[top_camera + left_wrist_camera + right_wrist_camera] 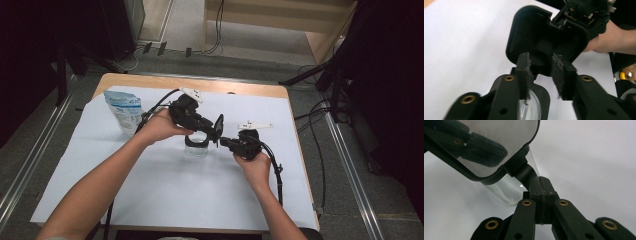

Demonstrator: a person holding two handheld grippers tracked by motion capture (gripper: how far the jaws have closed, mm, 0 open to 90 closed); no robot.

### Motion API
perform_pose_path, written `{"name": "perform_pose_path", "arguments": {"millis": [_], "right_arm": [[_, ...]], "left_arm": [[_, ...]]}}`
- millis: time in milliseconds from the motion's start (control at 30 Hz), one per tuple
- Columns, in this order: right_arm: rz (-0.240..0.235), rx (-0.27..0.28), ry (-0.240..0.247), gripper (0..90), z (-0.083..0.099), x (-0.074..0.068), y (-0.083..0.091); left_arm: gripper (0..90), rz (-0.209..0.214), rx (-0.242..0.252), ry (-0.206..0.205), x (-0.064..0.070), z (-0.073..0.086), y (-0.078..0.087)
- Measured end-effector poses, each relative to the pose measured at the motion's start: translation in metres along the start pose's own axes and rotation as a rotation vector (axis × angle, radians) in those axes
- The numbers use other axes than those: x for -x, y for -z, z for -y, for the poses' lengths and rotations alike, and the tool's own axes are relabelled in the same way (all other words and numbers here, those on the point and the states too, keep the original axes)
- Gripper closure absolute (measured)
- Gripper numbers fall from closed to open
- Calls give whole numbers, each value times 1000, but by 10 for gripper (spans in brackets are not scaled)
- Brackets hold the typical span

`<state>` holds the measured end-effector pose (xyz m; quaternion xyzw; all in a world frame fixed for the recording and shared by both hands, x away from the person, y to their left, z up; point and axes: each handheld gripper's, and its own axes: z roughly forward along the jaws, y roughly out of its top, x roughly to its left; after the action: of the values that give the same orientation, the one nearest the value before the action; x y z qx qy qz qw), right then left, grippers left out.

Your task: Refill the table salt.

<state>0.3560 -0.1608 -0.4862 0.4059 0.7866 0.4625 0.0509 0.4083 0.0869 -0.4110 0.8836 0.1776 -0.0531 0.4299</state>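
The right gripper has its fingers clamped on the stem of a black lid, tilted on edge above a clear jar at the middle of the tabletop. The left gripper holds its fingers narrowly apart against the lid's underside, gripping nothing. To seat the lid well, level it first, then lower it squarely onto the jar's rim. Both forearms angle inward, the hands meeting just above the jar.

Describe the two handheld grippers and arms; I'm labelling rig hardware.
Both are black: the left gripper and right gripper have linked jaws with brass-coloured rivets, worn dark pads, white-grey top plates and trailing black cables. The forearms are bare, sleeveless.
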Motion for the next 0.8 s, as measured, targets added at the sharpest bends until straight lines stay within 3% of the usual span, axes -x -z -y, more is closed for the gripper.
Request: {"name": "perform_pose_path", "arguments": {"millis": [167, 300, 467, 667, 800], "right_arm": [[-8, 10, 1, 898, 0, 3, 6], [-27, 6, 10, 827, 0, 4, 8], [-16, 30, 24, 695, 2, 3, 14], [-4, 40, 59, 633, 4, 0, 18], [21, 47, 81, 633, 4, -3, 21]], "left_arm": [[538, 2, 22, -3, 2, 5, 11], [464, -18, 30, -6, 6, 12, 19], [495, -8, 49, 7, 9, 23, 28], [455, -9, 63, 55, 10, 37, 38], [440, -28, 84, 53, 15, 47, 45]]}}
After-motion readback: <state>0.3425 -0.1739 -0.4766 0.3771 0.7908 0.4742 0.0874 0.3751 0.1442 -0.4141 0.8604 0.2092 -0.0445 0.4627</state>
